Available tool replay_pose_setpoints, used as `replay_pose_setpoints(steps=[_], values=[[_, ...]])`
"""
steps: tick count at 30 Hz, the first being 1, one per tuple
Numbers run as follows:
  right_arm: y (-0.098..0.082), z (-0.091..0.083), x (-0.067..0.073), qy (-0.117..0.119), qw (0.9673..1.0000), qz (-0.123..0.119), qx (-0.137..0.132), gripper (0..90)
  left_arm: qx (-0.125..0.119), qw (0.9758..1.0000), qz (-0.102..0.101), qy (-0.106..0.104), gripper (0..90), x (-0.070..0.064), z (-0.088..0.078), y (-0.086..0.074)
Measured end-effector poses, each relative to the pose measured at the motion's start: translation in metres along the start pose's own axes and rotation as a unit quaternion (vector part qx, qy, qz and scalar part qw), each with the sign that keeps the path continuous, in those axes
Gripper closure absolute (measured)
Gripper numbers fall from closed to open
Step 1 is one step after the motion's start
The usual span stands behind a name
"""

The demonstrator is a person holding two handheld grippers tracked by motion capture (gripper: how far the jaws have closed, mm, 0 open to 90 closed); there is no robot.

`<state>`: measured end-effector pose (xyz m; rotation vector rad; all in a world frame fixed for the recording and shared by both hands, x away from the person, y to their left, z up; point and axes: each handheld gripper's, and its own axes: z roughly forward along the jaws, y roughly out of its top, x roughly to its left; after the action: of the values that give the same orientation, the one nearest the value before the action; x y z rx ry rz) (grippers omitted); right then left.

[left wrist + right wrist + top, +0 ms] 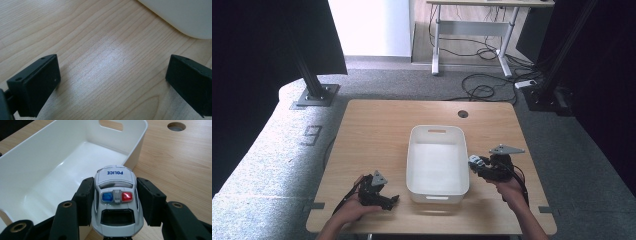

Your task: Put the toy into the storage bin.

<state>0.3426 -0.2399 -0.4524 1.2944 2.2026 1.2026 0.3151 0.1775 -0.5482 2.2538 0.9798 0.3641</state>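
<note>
I see the wooden table [377, 125] with the white plastic bin [437, 160] at its centre. At four o'clock of the bin, my right gripper [115, 201] pinches a toy police car [116, 195] by its sides, held just over the bin's right rim. At eight o'clock, my left gripper [112, 82] rests low over bare wood, jaws spread wide with nothing between them.
</note>
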Motion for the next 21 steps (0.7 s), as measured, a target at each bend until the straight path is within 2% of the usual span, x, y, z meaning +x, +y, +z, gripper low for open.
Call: replay_pose_setpoints(steps=[15,21], values=[[0.006,0.001,0.010,0.010,0.9999,-0.005,-0.006,50.2,0.000,1.0000,0.000,0.000,0.0,0.000,0.000,0.000],[0.009,0.003,0.016,0.015,0.9998,-0.015,-0.004,50.2,0.000,1.0000,-0.001,0.000,0.0,0.000,0.000,0.000]])
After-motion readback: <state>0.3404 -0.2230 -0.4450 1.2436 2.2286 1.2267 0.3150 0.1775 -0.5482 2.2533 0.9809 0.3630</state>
